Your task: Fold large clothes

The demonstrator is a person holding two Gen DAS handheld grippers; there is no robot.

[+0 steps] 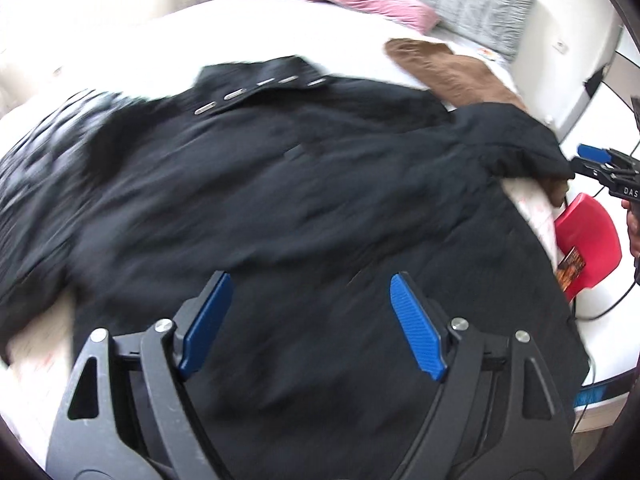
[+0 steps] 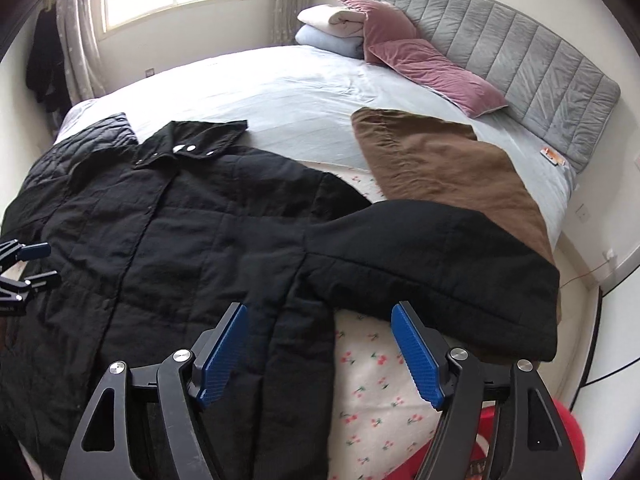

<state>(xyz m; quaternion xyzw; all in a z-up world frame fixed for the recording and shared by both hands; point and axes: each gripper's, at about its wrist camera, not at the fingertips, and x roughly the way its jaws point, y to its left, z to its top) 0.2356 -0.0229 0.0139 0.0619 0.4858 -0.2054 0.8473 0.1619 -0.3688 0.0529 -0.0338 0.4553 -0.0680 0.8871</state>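
Both claws, the left claw (image 1: 310, 328) and the right claw (image 2: 320, 356), hover spread and empty above the black coat (image 2: 180, 232) lying flat on the bed (image 2: 280, 88), so its bulky sleeve (image 2: 440, 264) may slide off the edge if pinched shallowly.

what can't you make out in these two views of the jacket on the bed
- Black jacket, left wrist view: motion blur smears its quilting and left sleeve.
- Jacket hem, both views: cut off by the bottom edge, behind the left tongs and right tongs.
- Brown garment, right wrist view: near end hidden under the jacket's sleeve.
- Red chair: mostly hidden behind the tongs.
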